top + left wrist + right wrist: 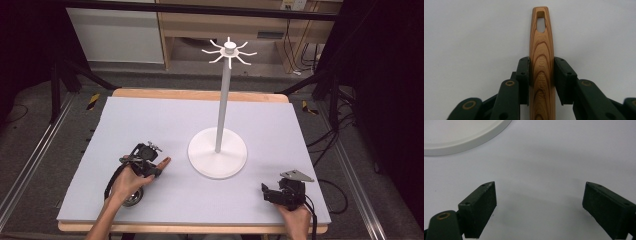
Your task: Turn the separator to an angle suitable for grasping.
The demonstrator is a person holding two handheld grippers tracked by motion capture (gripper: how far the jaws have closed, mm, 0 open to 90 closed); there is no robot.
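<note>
A person sits at a table covered by a pale grey mat point(150, 120), holding a two-jaw gripper in each hand; the left gripper point(150, 162) lies low over the mat on the near left, and its black jaws are clamped on a wooden handle point(541, 65); in the left gripper view the handle runs straight up between the two pads, touching both, with its grain showing and faint lettering pressed into the wood; past the jaw tips the handle narrows to a rounded end pierced by an oblong hanging hole; in the high view that wooden tip point(164, 161) pokes out just beyond the left gripper, pointing toward the stand; a round metal part point(133, 199) shows behind the left hand, partly hidden by it.

The right gripper point(266, 192) rests at the near right edge of the mat, well apart from the left gripper; its jaws stand wide with nothing between them, only bare mat.

A white stand point(218, 152) rises ahead of both grippers, between them; a round flat base, a slim upright pole, a ring of small hooks point(229, 51) at the top; the base's rim point(461, 145) lies ahead and left of the right gripper's jaws.
</note>
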